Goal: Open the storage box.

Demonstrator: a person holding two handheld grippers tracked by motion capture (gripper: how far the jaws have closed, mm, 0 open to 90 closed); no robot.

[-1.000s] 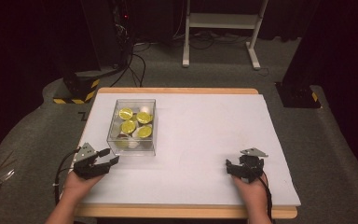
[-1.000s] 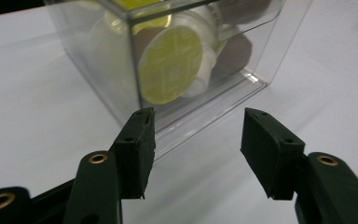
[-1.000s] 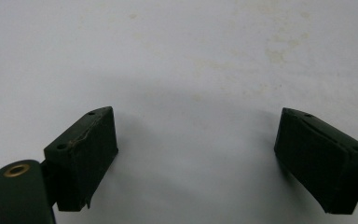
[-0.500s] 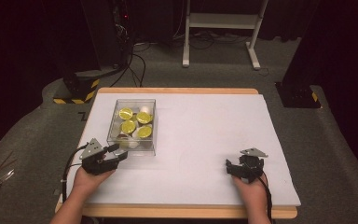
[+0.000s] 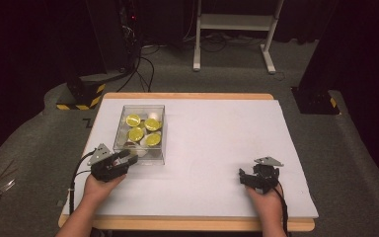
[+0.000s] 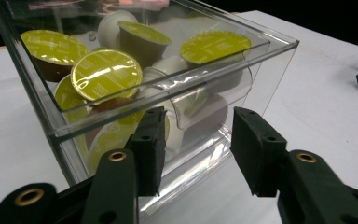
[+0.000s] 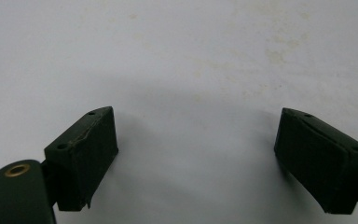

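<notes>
Closer now, left tongs (image 6: 198, 151) gape at the clear box (image 6: 279, 60) of capsules (image 6: 106, 74); right tongs (image 7: 196, 161) gape well apart.

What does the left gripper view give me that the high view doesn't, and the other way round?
Left gripper view alone: the left gripper's fingers stand apart, right up against the clear box's near corner, gripping nothing; capsules lie stacked in layers below the top ones.

High view alone: the whole table, the box's place at its left rear, and the right gripper resting on the sheet, well away.

Both: the box, the yellow-lidded capsules in it, the white sheet.
</notes>
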